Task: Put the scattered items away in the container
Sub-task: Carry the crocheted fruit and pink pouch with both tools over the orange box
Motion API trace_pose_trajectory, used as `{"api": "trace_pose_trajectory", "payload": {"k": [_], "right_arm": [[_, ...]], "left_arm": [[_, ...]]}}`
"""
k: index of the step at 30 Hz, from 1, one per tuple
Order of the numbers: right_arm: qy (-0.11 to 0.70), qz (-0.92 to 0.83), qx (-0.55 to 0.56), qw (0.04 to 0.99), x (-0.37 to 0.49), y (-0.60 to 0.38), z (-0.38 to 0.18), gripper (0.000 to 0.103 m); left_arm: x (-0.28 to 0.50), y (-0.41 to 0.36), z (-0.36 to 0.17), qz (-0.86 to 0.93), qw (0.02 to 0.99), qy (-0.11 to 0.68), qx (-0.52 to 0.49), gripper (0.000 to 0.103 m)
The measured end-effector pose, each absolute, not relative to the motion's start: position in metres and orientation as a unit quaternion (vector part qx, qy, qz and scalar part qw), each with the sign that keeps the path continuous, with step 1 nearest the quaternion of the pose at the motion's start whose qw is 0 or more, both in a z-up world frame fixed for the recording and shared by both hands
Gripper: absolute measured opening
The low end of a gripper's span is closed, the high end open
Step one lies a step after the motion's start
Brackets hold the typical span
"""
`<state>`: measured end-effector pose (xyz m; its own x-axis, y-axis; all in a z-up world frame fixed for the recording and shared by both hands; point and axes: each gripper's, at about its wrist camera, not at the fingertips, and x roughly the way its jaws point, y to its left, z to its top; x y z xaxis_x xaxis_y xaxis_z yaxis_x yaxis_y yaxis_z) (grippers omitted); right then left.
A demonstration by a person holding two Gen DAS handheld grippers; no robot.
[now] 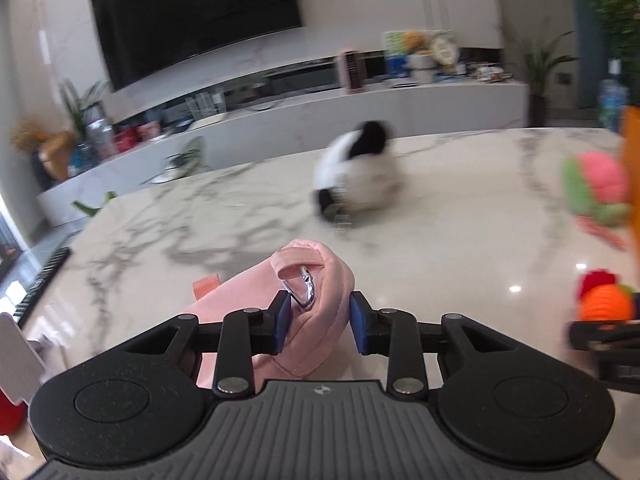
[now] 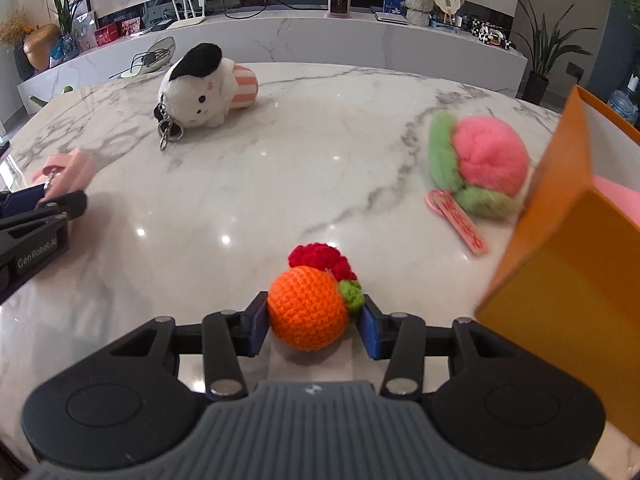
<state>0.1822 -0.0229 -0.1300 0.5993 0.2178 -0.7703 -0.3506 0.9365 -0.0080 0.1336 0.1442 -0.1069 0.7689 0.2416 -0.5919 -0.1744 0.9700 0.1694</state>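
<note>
Left gripper (image 1: 319, 322): its fingers (image 1: 280, 322) stand either side of a pink fabric pouch (image 1: 308, 300) with a silver carabiner (image 1: 303, 288), low in the centre of the left wrist view; the pads lie close to the cloth on both sides, so it looks gripped, though I cannot tell how firmly.
Right gripper (image 2: 312, 326): narrowed around an orange crochet ball (image 2: 306, 312) topped with red and green yarn, low centre of the right wrist view; the left pad touches it and the right one sits by the green leaf, so it looks held or nearly so.
Container: an orange box (image 2: 560, 264) at the right edge of the right wrist view, open, with something pink showing inside at the far right; what that is cannot be told.
Still loose on the worktop (image 2: 320, 168): a black-and-white plush keychain (image 2: 200, 92) in the upper left of the right wrist view, well apart from the box; a pink and green fluffy toy (image 2: 480, 164) with a pink tag, just beside the box wall at the right.
Progress: early to middle, by my judgement. Four items are visible outside the box, two of them in the grippers.
Left to do: carry both gripped items to the box and release them, then collect the plush keychain and the fluffy toy.
</note>
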Motion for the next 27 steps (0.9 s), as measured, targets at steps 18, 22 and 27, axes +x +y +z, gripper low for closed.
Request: {"api": "trace_pose_trajectory", "payload": {"k": [18, 22, 27], "right_arm": [[0.346, 0.127, 0.009, 0.929, 0.095, -0.114, -0.075, 0.049], [0.329, 0.115, 0.037, 0.937, 0.083, -0.139, -0.064, 0.049], [0.306, 0.096, 0.068, 0.945, 0.071, -0.173, -0.051, 0.049]], "left_arm": [[0.057, 0.052, -0.039, -0.011, 0.97, 0.238, 0.049, 0.029], [0.052, 0.028, -0.027, -0.032, 0.973, 0.218, 0.065, 0.029], [0.05, -0.001, -0.01, -0.062, 0.976, 0.191, 0.078, 0.029]]}}
